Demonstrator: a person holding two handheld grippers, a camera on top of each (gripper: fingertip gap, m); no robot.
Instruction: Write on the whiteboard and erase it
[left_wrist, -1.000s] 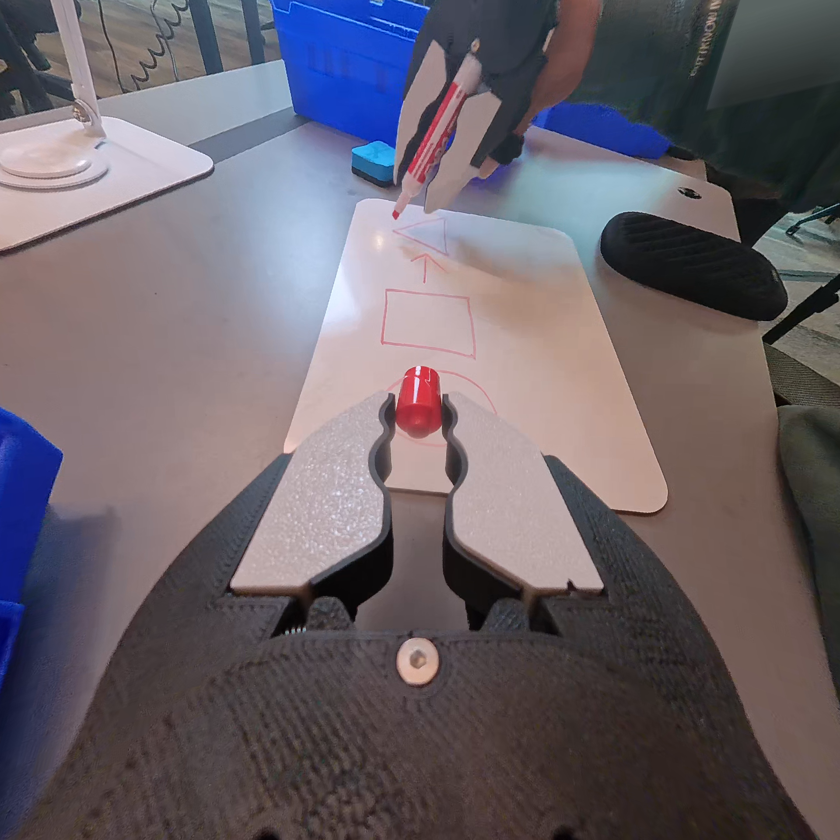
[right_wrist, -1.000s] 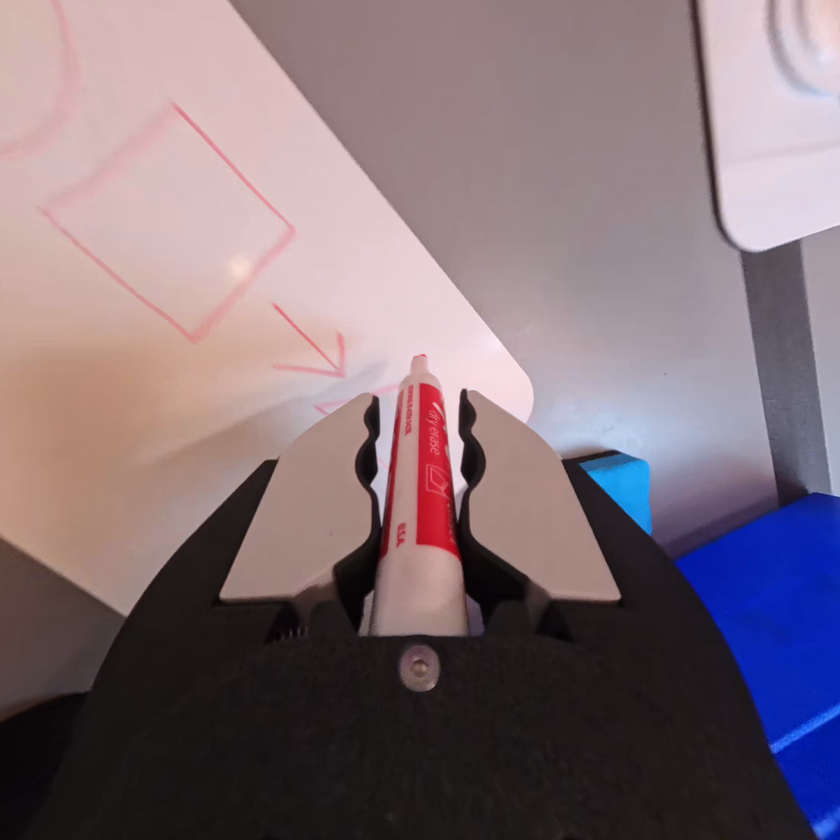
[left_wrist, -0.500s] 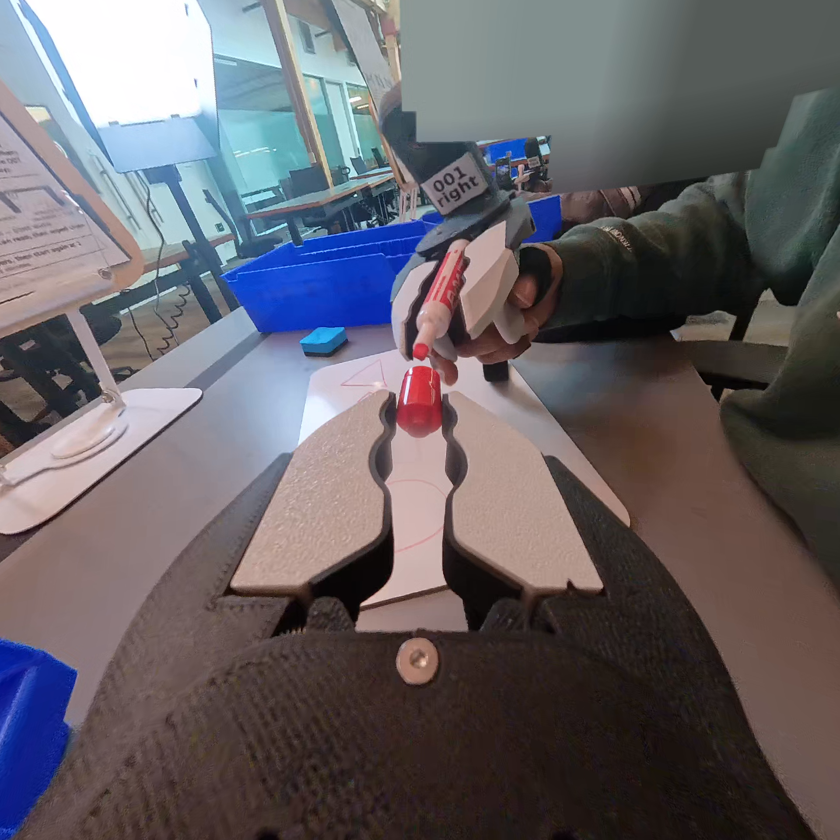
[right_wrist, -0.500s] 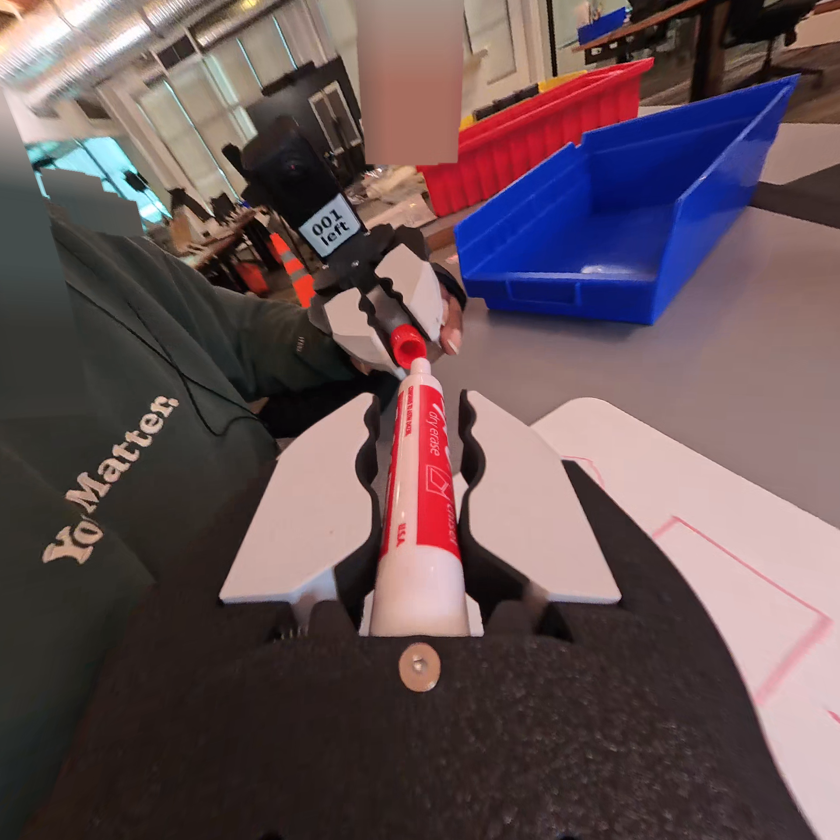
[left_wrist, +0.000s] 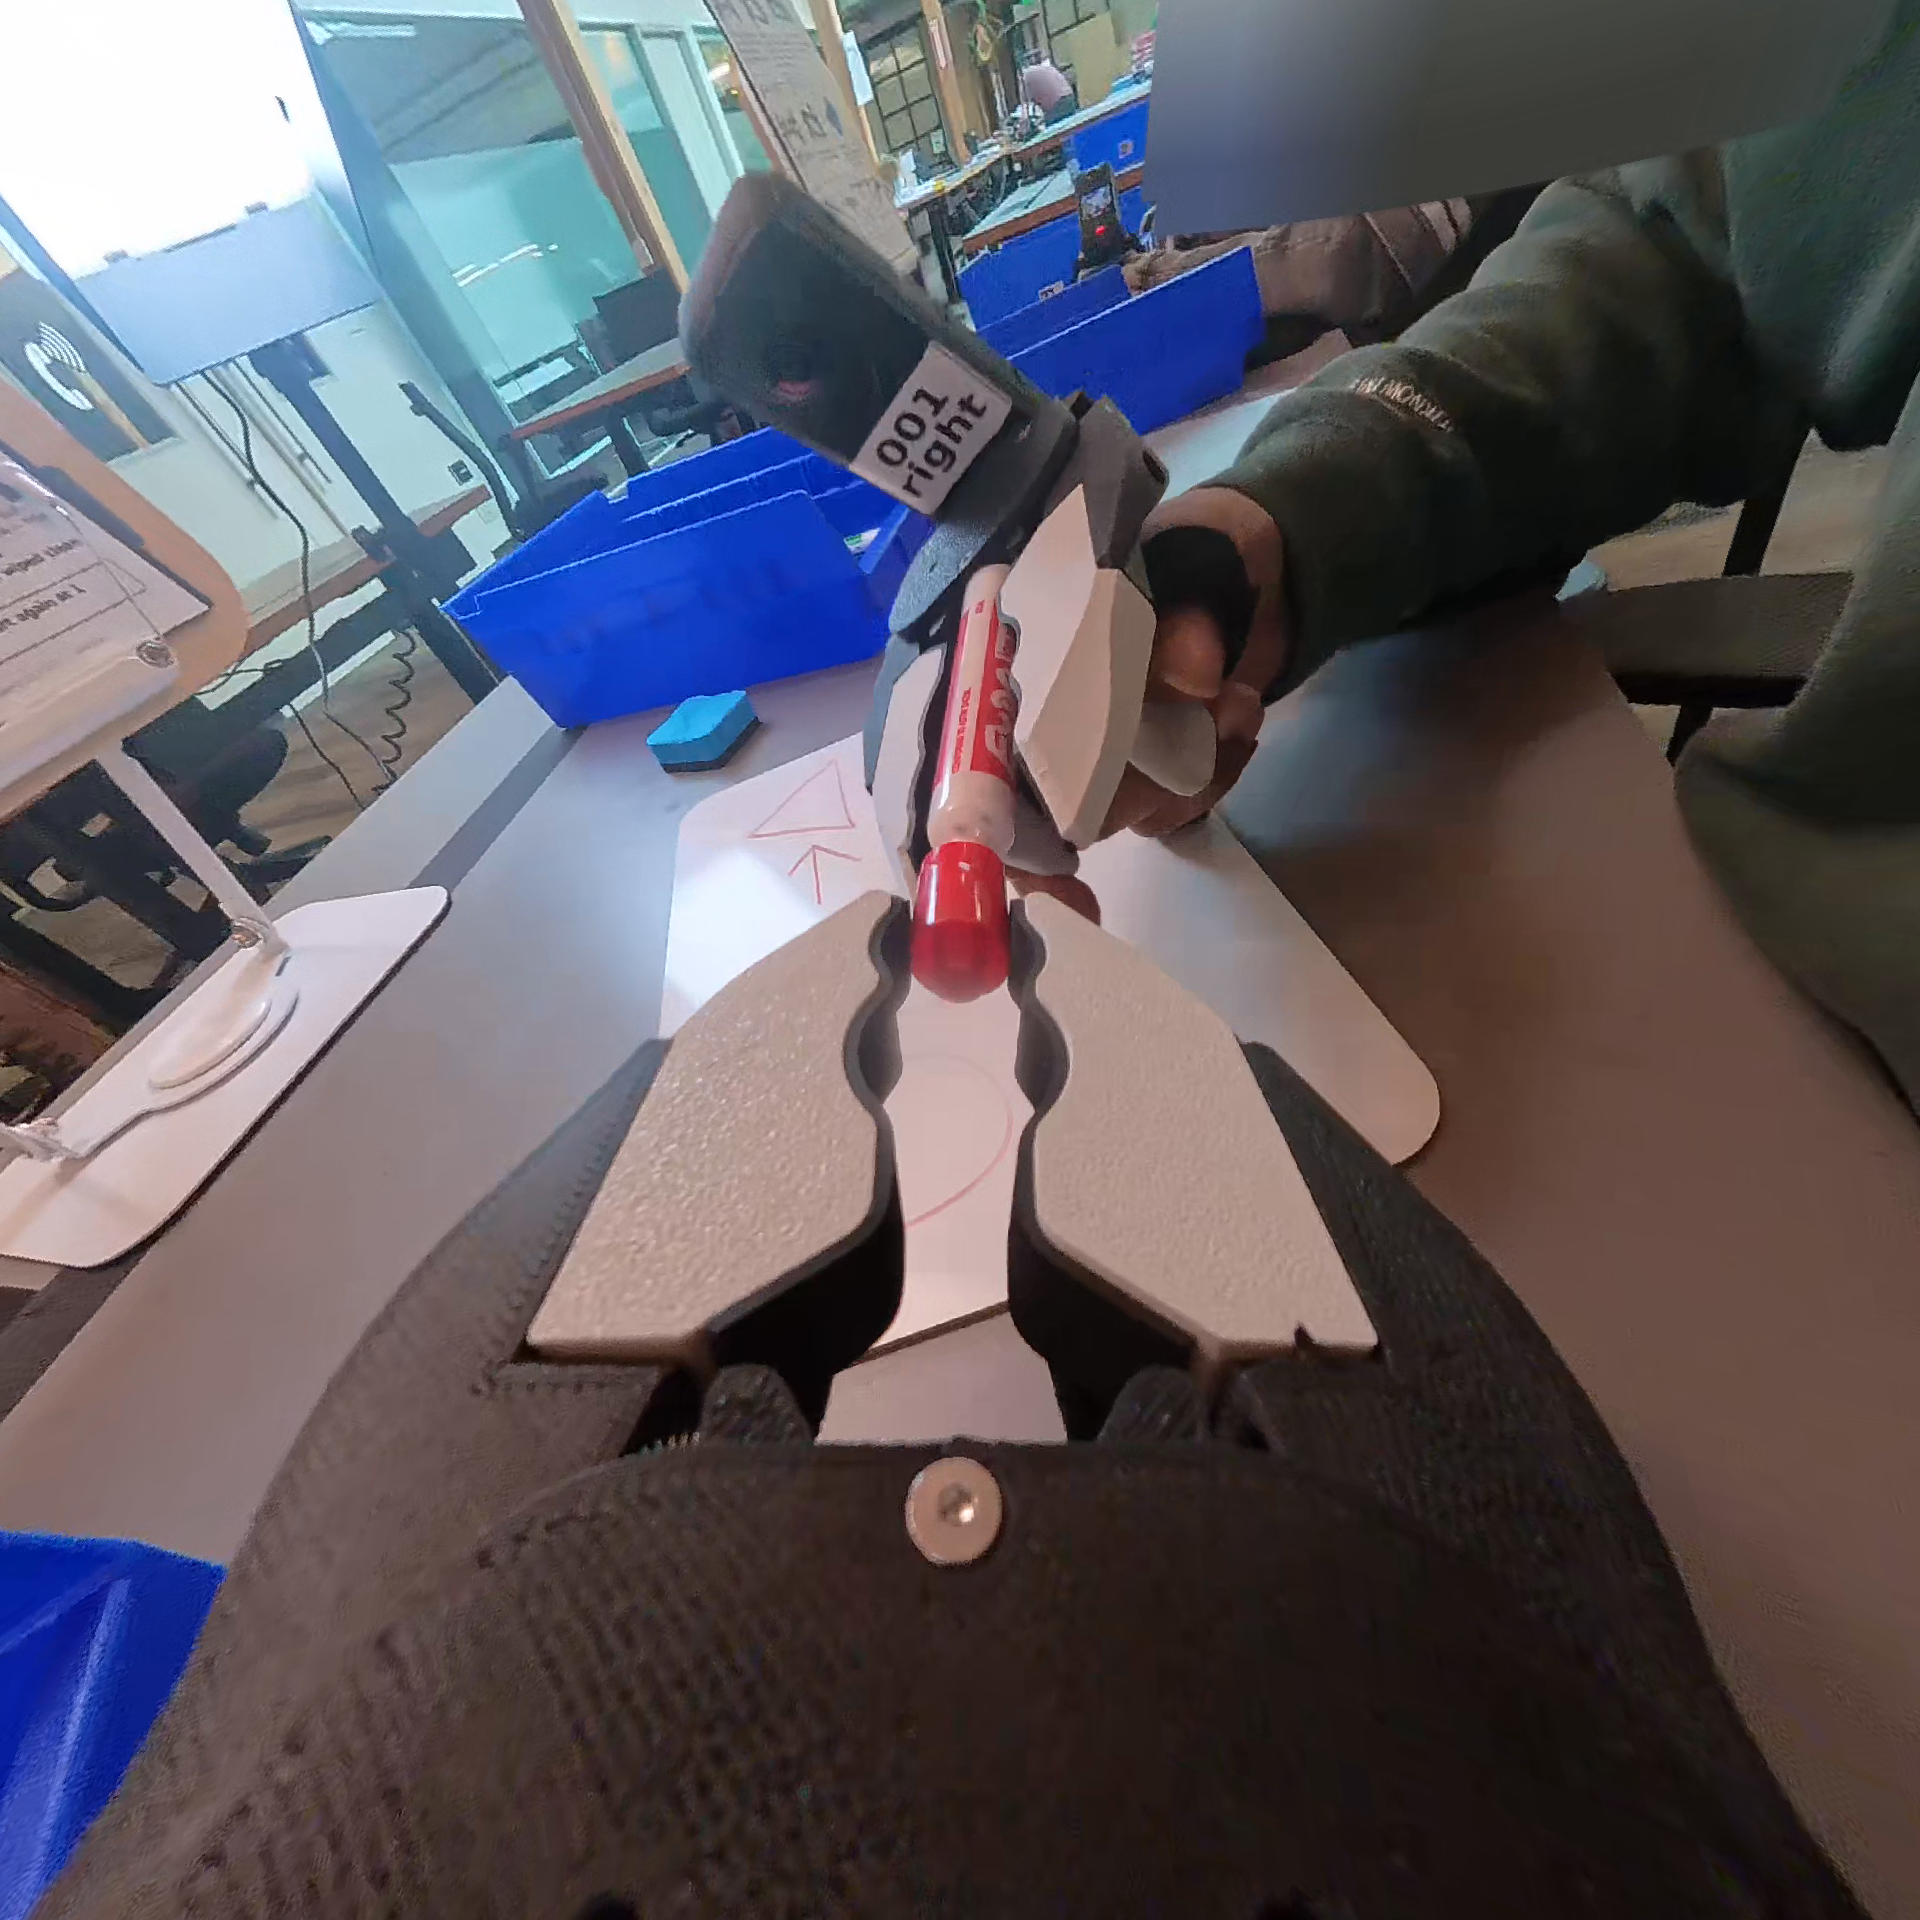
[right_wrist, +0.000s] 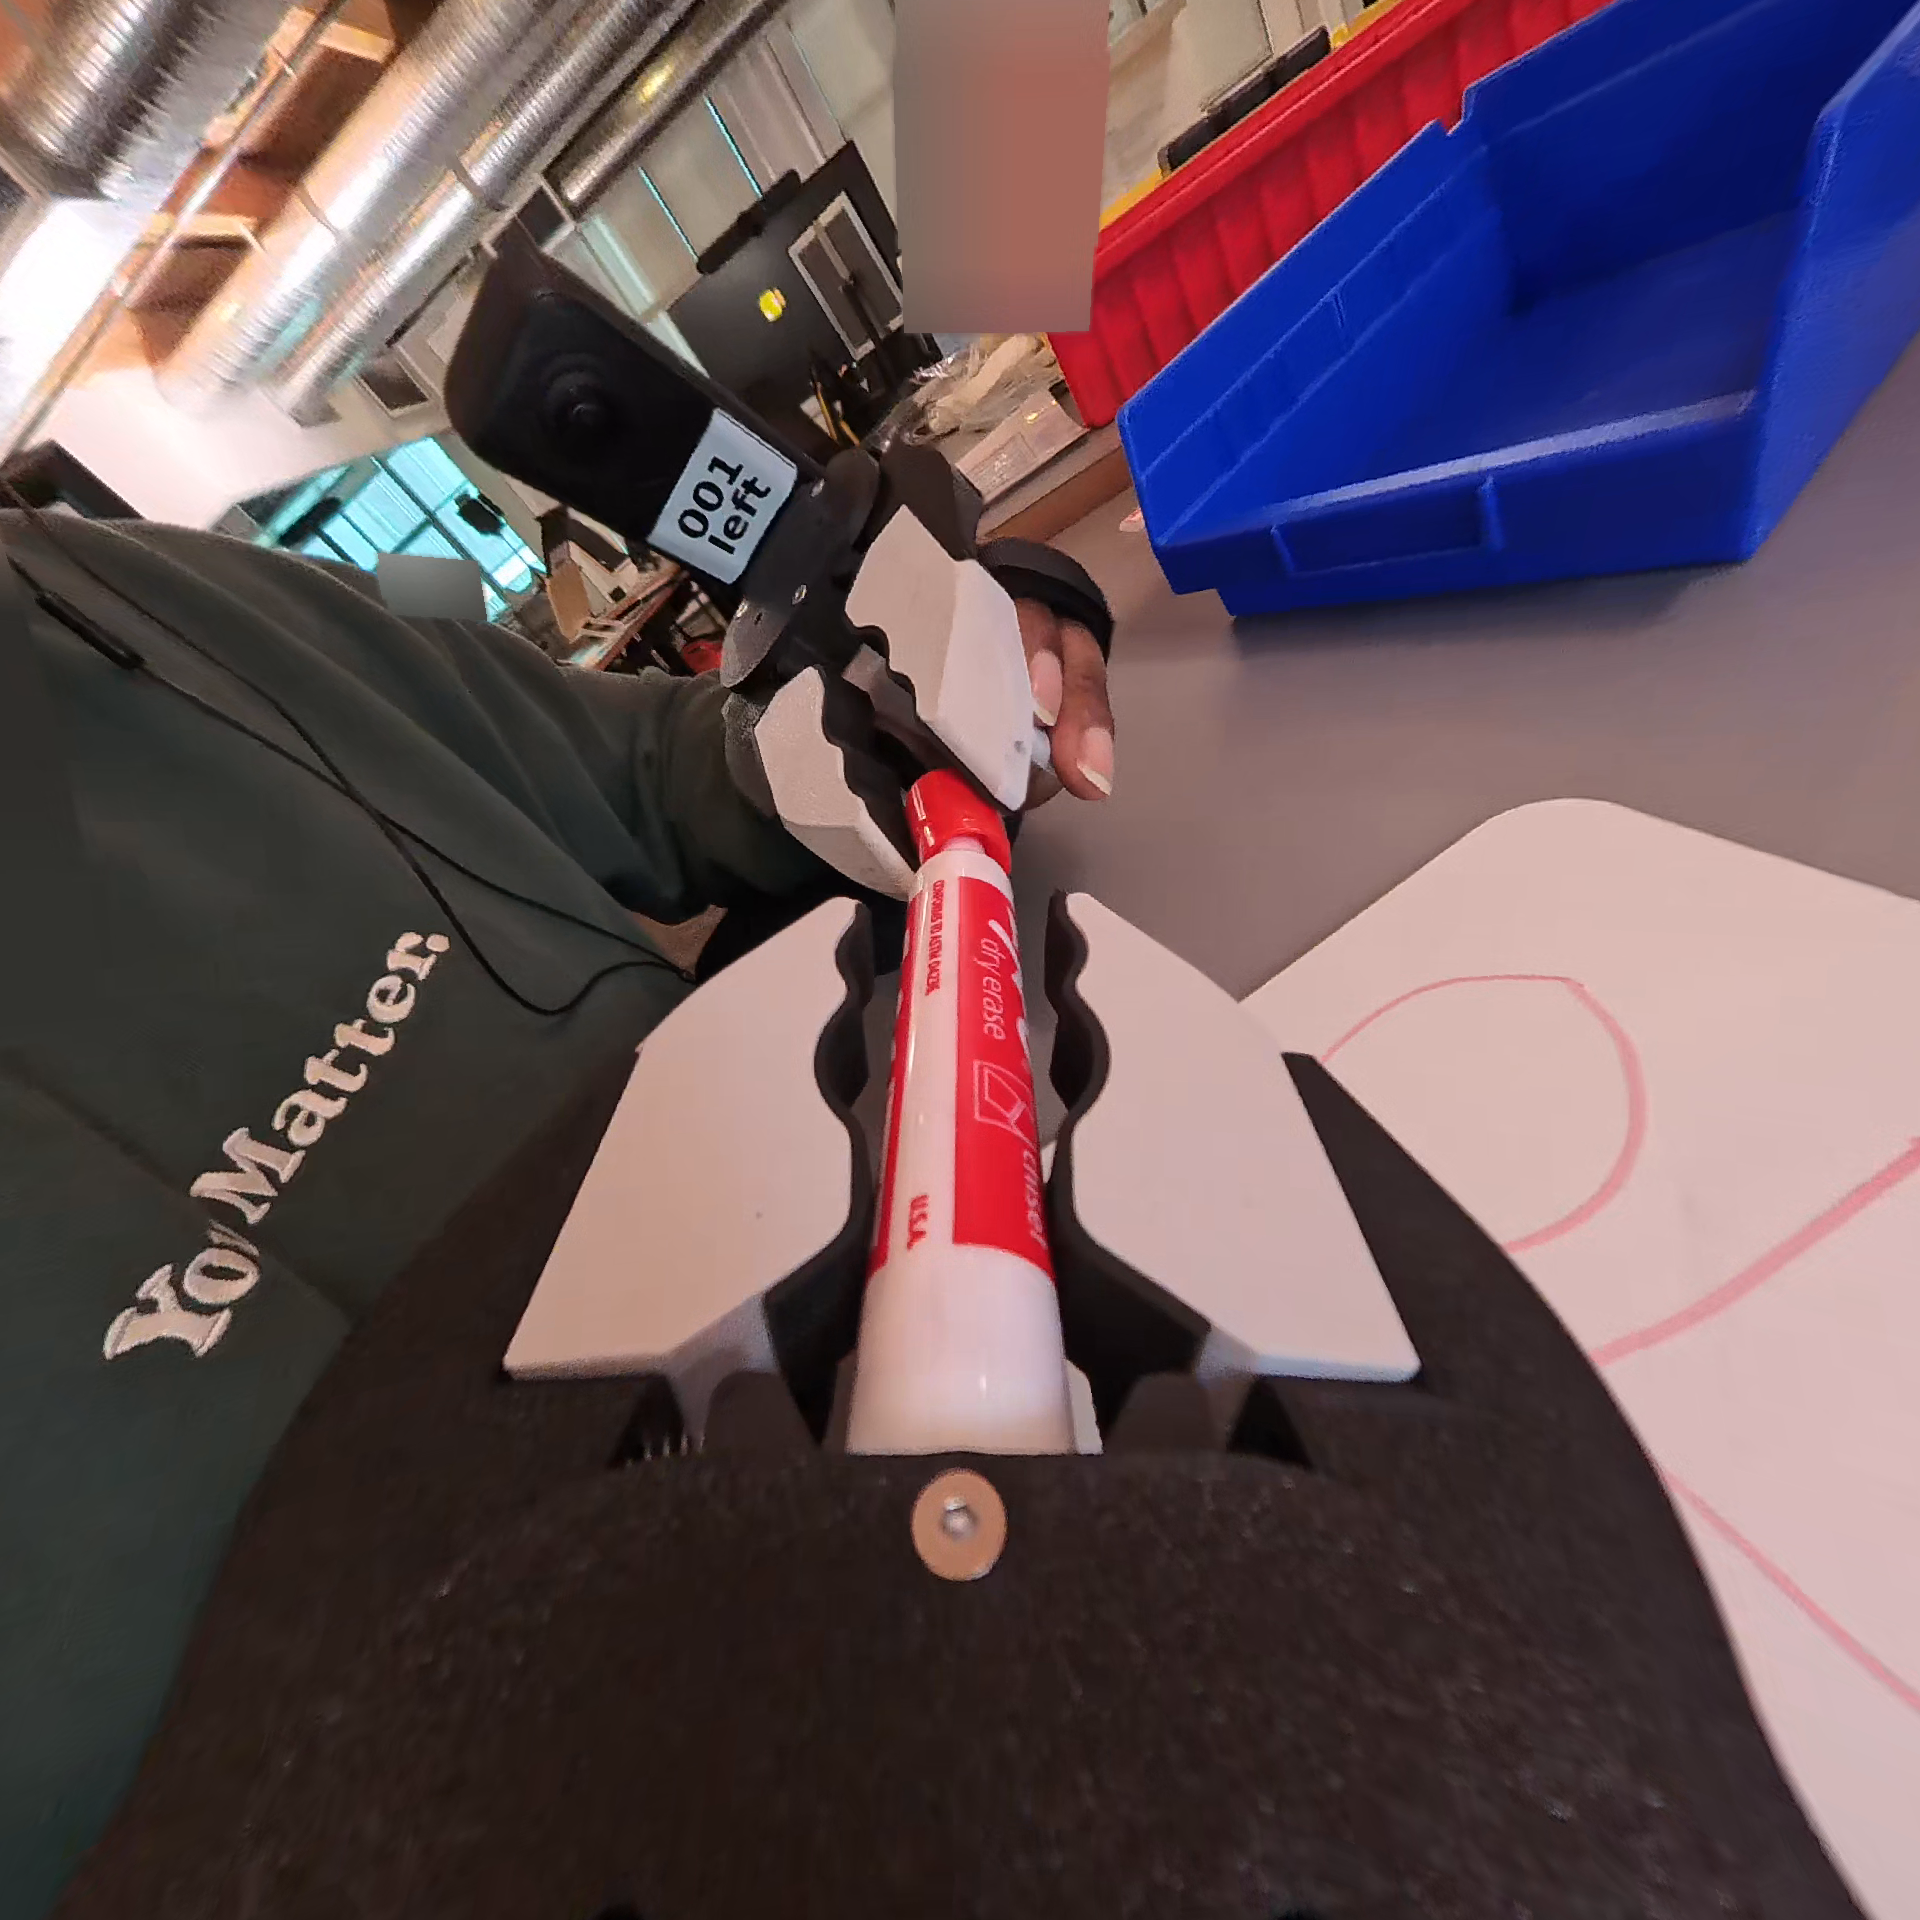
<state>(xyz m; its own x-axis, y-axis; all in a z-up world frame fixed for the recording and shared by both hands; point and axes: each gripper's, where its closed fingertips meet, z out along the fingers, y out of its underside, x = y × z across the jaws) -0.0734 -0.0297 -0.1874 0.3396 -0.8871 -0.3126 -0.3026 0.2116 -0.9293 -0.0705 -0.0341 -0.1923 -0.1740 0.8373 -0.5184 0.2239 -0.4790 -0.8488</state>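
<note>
In the left wrist view, the left gripper (left_wrist: 958, 940) pinches the red cap (left_wrist: 958, 920) between its fingertips, the cap seated on the tip of the marker (left_wrist: 975, 727) that the right gripper (left_wrist: 982, 821) holds above the whiteboard (left_wrist: 1226, 966), which lies on the grey worktop (left_wrist: 499, 997) with a blue eraser (left_wrist: 702, 717) beyond it. In the right wrist view, the right gripper (right_wrist: 958, 920) clamps the marker (right_wrist: 961, 1122) barrel, its capped end meeting the left gripper (right_wrist: 920, 800), with the red-marked whiteboard (right_wrist: 1714, 1195) at right and a blue bin (right_wrist: 1507, 395) behind.

blue bin (left_wrist: 665, 613) | white stand base (left_wrist: 218, 1039) | red bin (right_wrist: 1226, 249)
</note>
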